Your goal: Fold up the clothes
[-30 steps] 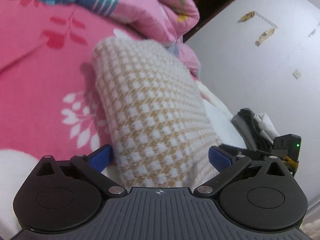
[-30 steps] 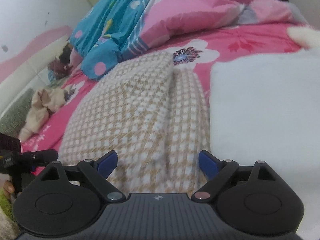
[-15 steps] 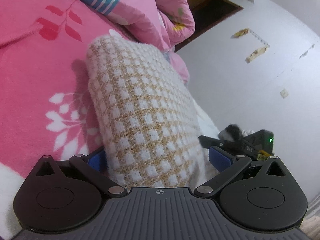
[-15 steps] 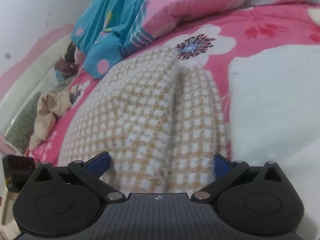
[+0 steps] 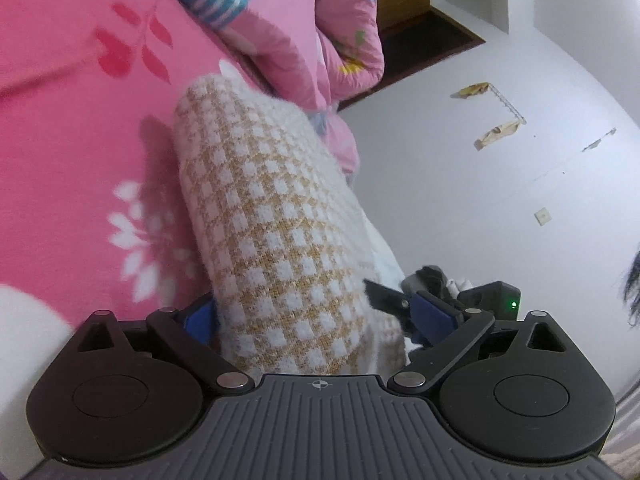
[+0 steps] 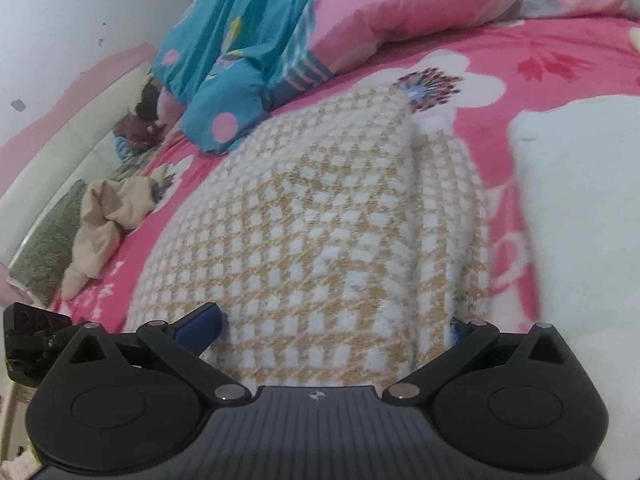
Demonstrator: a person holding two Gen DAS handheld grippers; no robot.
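Pink floral bedsheet (image 6: 532, 60) spread under folded tan-and-white checked sweater (image 6: 320, 220). Sweater flanked by white folded cloth (image 6: 580, 208). Left gripper (image 5: 316, 316) jaws closing, sweater edge between them, pads not seen pressing. Right gripper (image 6: 332, 326) spread wide astride sweater's near edge, no grip seen.

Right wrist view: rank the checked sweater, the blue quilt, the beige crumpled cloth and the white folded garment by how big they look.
1. Checked sweater, though it lies nearest the camera.
2. White folded garment, cut off by the frame edge, and blue quilt, farther back: unsure between them.
3. Beige crumpled cloth.
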